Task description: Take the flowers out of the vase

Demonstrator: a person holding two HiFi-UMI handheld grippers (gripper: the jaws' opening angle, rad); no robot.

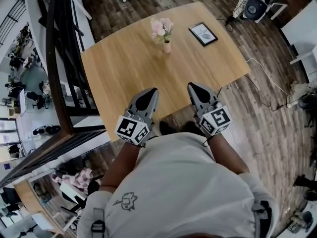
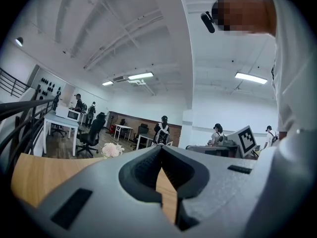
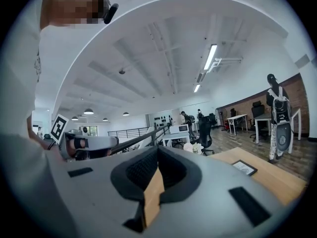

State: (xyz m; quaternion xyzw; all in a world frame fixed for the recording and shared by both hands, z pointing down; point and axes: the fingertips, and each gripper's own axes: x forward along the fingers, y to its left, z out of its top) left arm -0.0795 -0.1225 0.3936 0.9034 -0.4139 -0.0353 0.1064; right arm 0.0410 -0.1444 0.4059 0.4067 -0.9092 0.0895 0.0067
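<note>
1. Left gripper view: the left gripper (image 2: 161, 148) has its fingers (image 2: 99, 182) closed tip to tip. Nothing is between them; only a sliver of worktop shows through the gap behind the tips.
2. The right gripper (image 3: 158, 148) is the same in its own view, with its fingers (image 3: 233, 192) pressed together and empty. This is probably a resting carry, since nothing is within reach to grasp yet.
3. In the head view both grippers, left (image 1: 150, 92) and right (image 1: 192, 87), sit side by side close to the person's body at the near edge of the worktop (image 1: 124, 68). They point level across it, which suggests the reach has not yet begun.
4. The flowers (image 1: 162, 28), pale pink, stand upright in a small vase (image 1: 167, 46) on the far part of the worktop, well apart from both grippers. No stem has been removed.
5. A picture frame (image 1: 203, 33) lies flat near the vase, to its right.
6. My judgement is that one gripper must open before it can pinch the stems, and the other may need to steady the light vase so it does not lift with them.
</note>
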